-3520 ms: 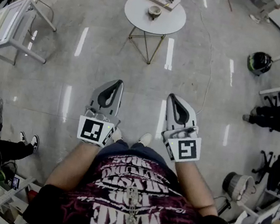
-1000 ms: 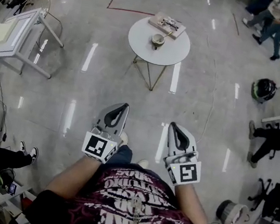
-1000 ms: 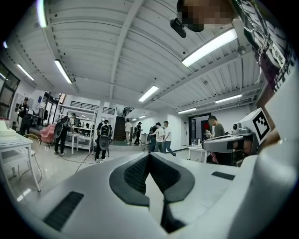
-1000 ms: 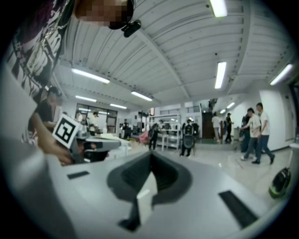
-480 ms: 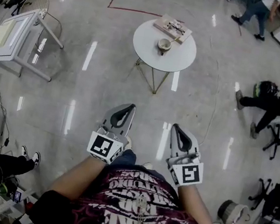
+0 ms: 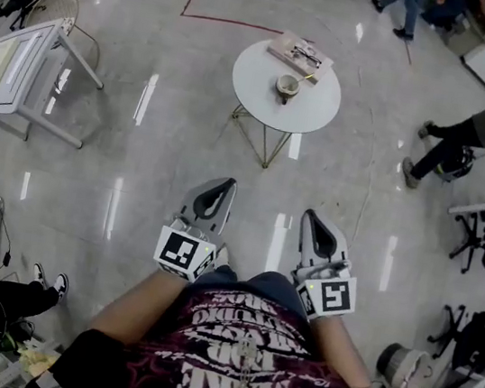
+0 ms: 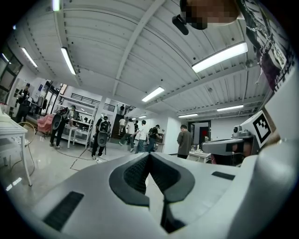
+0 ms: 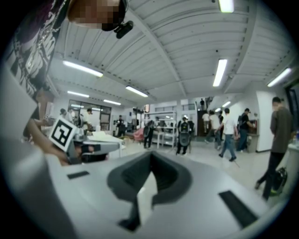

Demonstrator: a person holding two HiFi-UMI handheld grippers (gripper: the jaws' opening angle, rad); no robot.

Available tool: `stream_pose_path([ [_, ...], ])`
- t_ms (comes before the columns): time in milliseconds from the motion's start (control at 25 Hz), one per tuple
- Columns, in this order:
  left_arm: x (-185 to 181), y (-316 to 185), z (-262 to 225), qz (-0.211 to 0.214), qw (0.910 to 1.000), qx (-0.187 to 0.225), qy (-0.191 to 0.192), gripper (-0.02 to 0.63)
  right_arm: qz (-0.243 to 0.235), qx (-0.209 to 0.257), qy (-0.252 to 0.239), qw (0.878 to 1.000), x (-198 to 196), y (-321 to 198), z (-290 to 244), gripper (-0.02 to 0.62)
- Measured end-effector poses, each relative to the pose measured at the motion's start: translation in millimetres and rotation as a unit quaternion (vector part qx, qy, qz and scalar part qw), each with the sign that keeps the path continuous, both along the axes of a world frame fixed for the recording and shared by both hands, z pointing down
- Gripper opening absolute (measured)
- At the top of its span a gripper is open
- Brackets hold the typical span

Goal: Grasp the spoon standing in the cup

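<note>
A small cup [image 6: 287, 86] stands near the middle of a round white table [image 6: 261, 91], far ahead of me in the head view. The spoon [image 6: 303, 79] shows only as a thin handle leaning out of the cup to the right. My left gripper [image 6: 224, 185] and right gripper [image 6: 315, 218] are held side by side at waist height over the floor, both well short of the table. Both are shut with nothing between the jaws. The left gripper [image 7: 149, 154] and right gripper [image 8: 150, 154] views show closed tips and the room beyond, not the cup.
A book with glasses [image 6: 301, 54] lies at the table's far edge. A white desk [image 6: 21, 62] stands at the left. People [image 6: 471, 133] walk at the right and far end. Office chairs [image 6: 484, 254] and clutter line the right side; a cable [image 6: 370, 163] runs across the floor.
The table has drawn slightly nearer and shifted right in the head view as I walk toward it. Both grippers stay shut in front of me. People at the far right have moved.
</note>
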State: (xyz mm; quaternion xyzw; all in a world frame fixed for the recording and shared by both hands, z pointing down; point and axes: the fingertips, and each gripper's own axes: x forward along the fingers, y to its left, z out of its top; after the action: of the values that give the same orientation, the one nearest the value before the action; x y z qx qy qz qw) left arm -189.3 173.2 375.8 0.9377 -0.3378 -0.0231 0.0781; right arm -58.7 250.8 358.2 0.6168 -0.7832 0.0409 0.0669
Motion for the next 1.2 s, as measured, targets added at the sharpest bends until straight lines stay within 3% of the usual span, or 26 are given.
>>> stream_pose_path([
  [240,-12,-22,-7,-0.012,0.9998,0.005,0.015,0.025,0.029,0.008,0.001,1.000,12,-12,-12,0.026],
  [640,-1,-24,-17,0.000,0.9997,0.023,0.012,0.025,0.055,0.022,-0.003,0.998,25,-23,-17,0.026],
  [1200,21,-41,1,0.006,0.9999,0.007,-0.004,0.025,0.060,0.000,-0.014,0.998,45,-34,5,0.026],
])
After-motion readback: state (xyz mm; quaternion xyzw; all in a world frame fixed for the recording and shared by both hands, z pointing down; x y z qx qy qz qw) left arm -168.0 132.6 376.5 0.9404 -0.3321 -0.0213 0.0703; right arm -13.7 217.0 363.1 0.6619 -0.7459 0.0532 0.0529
